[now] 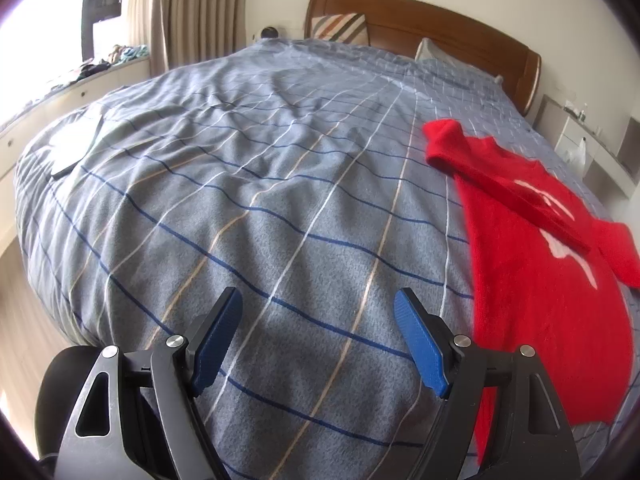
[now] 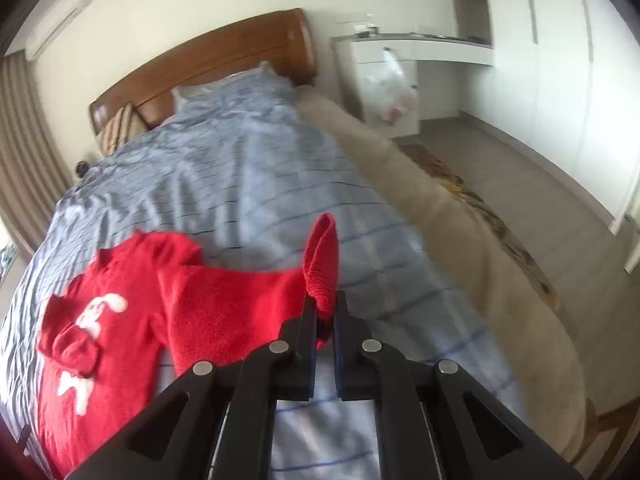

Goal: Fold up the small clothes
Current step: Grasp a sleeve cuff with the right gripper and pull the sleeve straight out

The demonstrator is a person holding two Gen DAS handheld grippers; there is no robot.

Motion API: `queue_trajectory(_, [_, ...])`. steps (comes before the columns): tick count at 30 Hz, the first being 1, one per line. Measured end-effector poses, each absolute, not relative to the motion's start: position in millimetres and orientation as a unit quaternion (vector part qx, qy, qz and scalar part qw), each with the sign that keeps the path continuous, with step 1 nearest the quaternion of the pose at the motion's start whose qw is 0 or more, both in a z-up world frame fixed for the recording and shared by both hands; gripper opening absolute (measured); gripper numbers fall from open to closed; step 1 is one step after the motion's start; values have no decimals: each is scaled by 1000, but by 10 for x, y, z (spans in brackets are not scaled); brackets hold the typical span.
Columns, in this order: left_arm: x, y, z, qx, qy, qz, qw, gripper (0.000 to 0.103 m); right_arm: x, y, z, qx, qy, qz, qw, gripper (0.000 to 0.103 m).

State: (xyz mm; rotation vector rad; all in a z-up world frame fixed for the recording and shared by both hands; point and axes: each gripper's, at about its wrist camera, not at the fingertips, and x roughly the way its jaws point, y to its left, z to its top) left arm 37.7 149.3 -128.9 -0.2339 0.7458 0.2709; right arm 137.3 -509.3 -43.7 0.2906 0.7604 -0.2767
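while the left gripper (image 1: 318,336) hangs released over bare bedspread (image 1: 248,184), its 2 blue pads wide apart and holding nothing, the red sweater (image 1: 536,280) lies just to its right, near the bed's right side. further right, the right gripper (image 2: 323,320) is clenched on a sleeve cuff (image 2: 322,264), which sticks up between the jaws. that pinch looks shallow, so a fast swing could pull the cuff free or drag the whole body askew, since nothing pins it. the sweater looks fuzzy and thick, with a white figure on its front; 1 sleeve is folded across the chest.
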Motion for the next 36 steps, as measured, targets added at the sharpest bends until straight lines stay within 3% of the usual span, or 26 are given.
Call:
queue_trajectory(11, [380, 1430, -1330, -90, 371, 140, 914, 80, 864, -5707, -1188, 319, 373, -147, 859, 6])
queue_trajectory(16, [379, 1420, -1340, -88, 373, 138, 913, 80, 654, -5835, -1204, 378, 353, -148, 843, 9])
queue_trajectory(23, [418, 1365, -1367, -80, 378, 136, 912, 80, 691, -5720, -814, 316, 344, -144, 872, 17])
queue_trajectory(27, [366, 1302, -1269, -65, 378, 128, 915, 80, 842, -5714, -1056, 313, 394, -114, 857, 23])
queue_trajectory(30, [278, 1249, -1002, -38, 357, 117, 926, 80, 714, -5751, -1182, 321, 391, -128, 853, 16])
queue_trajectory(36, [634, 826, -133, 19, 295, -6, 955, 90, 384, -5233, -766, 213, 360, -117, 901, 21])
